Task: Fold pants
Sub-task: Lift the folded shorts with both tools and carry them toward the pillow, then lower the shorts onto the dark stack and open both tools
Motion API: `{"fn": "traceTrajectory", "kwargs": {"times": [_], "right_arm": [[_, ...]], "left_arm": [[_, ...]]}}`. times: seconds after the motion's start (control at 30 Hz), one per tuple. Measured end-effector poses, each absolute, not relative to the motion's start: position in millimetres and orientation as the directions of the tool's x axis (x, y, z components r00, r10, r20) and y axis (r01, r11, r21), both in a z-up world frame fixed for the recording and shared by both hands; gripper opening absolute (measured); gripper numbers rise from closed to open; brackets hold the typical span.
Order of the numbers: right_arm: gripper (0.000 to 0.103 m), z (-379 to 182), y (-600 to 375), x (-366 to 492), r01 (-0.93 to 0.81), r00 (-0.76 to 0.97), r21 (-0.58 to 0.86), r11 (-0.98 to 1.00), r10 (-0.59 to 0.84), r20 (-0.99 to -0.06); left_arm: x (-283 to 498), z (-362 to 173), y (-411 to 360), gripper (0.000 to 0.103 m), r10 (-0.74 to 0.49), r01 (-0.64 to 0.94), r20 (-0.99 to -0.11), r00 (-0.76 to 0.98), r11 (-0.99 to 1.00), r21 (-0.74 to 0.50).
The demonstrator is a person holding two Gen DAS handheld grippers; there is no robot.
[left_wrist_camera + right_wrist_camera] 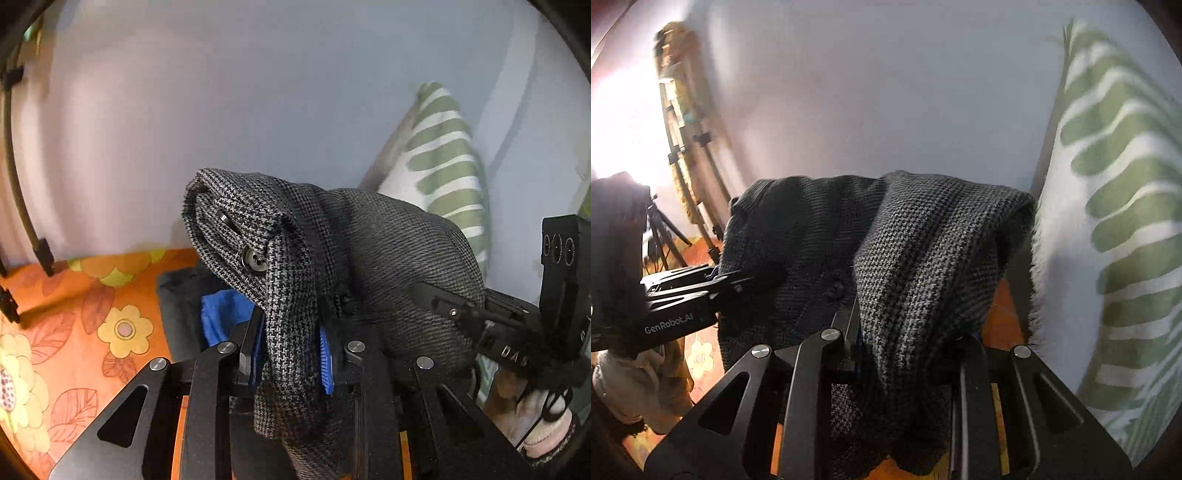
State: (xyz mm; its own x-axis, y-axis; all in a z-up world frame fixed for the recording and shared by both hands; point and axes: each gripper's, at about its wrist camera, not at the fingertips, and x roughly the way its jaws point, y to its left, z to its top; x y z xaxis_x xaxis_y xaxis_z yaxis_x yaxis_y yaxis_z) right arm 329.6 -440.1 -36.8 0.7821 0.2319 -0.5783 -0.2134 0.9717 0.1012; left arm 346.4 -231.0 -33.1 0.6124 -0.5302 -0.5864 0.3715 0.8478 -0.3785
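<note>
Orange floral bedspread (pixel 85 325) lies below. Pants (pixel 295 258) hang lifted above it, pinched at the waistband by left tongs (pixel 291 354) and right tongs (pixel 908 343). Keep both grips level, draw the waistband taut, then lower evenly.

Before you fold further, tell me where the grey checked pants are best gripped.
Judging by their pose, the pants are best gripped at the waistband edge by the button, from below. The thick hem suits pinching. The left gripper and right gripper each clamp an upper corner.
</note>
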Motion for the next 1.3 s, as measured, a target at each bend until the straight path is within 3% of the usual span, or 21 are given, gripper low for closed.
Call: {"fn": "traceTrajectory", "kwargs": {"times": [0.17, 0.3, 0.43, 0.5, 0.87, 1.3], "right_arm": [[0.025, -58.7, -458.2, 354.4, -0.230, 0.747, 0.134, 0.964, 0.263, -0.611], [0.032, -68.9, -457.4, 364.5, -0.231, 0.732, 0.077, 0.970, 0.225, -0.644], [0.056, -70.6, -467.0, 370.9, -0.209, 0.721, 0.055, 0.976, 0.192, -0.666], [0.063, -69.7, -477.6, 365.8, -0.195, 0.729, 0.055, 0.979, 0.182, -0.660], [0.064, -60.5, -462.8, 344.6, -0.120, 0.779, -0.105, 0.987, 0.028, -0.627], [0.065, -36.9, -469.8, 306.9, 0.015, 0.799, -0.125, 0.992, -0.087, -0.595]], "left_arm": [[356.5, -51.4, -227.5, 0.023, -0.519, 0.366, -0.616, 0.592, 0.855, -0.368], [359.4, -55.8, -234.0, 0.023, -0.501, 0.372, -0.634, 0.589, 0.865, -0.338], [366.2, -59.2, -237.5, 0.024, -0.498, 0.374, -0.651, 0.573, 0.866, -0.333], [367.2, -62.0, -237.0, 0.027, -0.494, 0.372, -0.659, 0.567, 0.867, -0.331], [365.0, -62.5, -234.8, 0.044, -0.404, 0.328, -0.695, 0.595, 0.911, -0.248], [340.2, -46.5, -209.1, 0.044, -0.362, 0.300, -0.709, 0.605, 0.929, -0.218]]}}
